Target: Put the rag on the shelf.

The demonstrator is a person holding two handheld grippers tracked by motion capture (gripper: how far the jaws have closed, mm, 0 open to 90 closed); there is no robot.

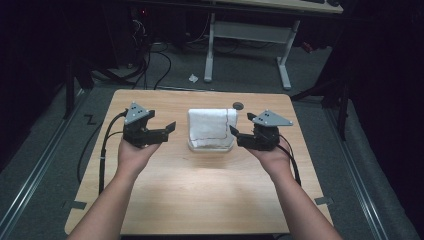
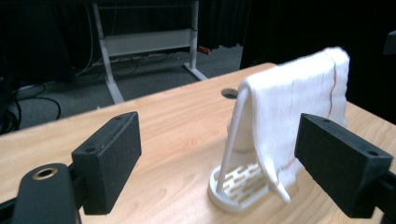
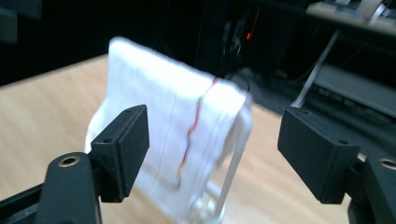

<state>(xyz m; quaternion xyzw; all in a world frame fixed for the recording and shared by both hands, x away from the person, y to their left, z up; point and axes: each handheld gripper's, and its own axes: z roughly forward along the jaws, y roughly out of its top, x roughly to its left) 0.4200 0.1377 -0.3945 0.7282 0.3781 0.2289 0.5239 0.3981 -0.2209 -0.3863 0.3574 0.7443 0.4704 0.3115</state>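
A white cloth with a thin red stripe hangs over a white wire rack at the middle of the wooden table. My left gripper is held to the left of it, open and empty, jaws pointing at the rack. My right gripper sits close on the right side, open, its jaws near the cloth's edge without touching. In the left gripper view the cloth drapes over the rack between the jaws. In the right gripper view the cloth fills the gap ahead.
A small dark hole marks the tabletop behind the rack. A white-legged desk stands beyond the table on grey carpet, with cables on the floor. The table's near half is bare wood.
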